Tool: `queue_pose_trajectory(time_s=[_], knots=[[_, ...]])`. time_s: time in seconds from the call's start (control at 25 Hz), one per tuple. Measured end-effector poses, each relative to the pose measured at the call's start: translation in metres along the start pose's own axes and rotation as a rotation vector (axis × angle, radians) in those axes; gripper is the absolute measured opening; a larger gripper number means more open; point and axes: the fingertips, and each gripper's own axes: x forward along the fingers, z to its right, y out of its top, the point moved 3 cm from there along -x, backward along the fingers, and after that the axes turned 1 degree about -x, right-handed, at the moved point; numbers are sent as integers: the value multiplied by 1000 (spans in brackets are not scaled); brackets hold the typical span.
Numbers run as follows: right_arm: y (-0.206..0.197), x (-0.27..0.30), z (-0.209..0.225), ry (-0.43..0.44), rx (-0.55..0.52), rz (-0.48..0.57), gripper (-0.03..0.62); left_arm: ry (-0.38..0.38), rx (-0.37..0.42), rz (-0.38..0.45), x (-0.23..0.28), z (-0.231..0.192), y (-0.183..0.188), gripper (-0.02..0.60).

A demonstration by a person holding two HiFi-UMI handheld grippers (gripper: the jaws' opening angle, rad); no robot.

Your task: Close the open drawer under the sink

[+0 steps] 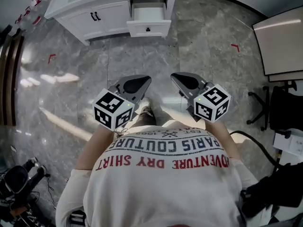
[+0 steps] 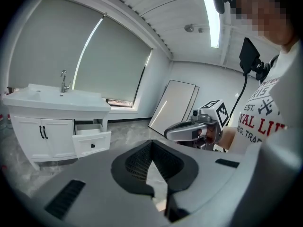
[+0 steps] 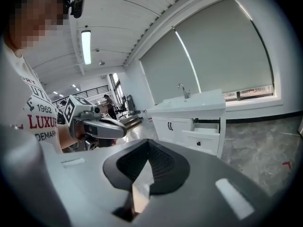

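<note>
The white sink cabinet [image 1: 102,4] stands across the marble floor, far from me. Its right-hand drawer [image 1: 148,20] is pulled out, with a small dark knob on its front. That drawer [image 2: 92,143] also shows in the left gripper view and again [image 3: 204,138] in the right gripper view. My left gripper [image 1: 137,85] and right gripper [image 1: 183,81] are held side by side at chest height, well short of the cabinet. Both point toward it with jaws together and nothing held. The left gripper's jaws [image 2: 151,148] and the right gripper's jaws [image 3: 149,144] meet at their tips.
A large white panel [image 1: 280,45] leans at the right, with a black office chair [image 1: 279,109] below it. Red tape marks [image 1: 51,57] lie on the floor. Dark equipment [image 1: 19,183] sits at the lower left. A black cable [image 1: 258,148] runs by my right side.
</note>
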Motion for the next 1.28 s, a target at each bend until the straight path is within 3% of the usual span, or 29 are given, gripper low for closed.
queue_pose_trajectory(time_s=[0.2, 0.44, 1.04, 1.28], knots=[[43, 87, 42, -22, -11, -28, 2, -7, -25, -10, 17, -99, 31, 0], [90, 141, 72, -65, -45, -1, 2, 6, -34, 14, 26, -165, 63, 0], [99, 187, 115, -75, -21, 0, 2, 62, -66, 4, 45, -225, 76, 0], [84, 205, 141, -80, 14, -35, 2, 67, -90, -23, 65, -245, 73, 0]])
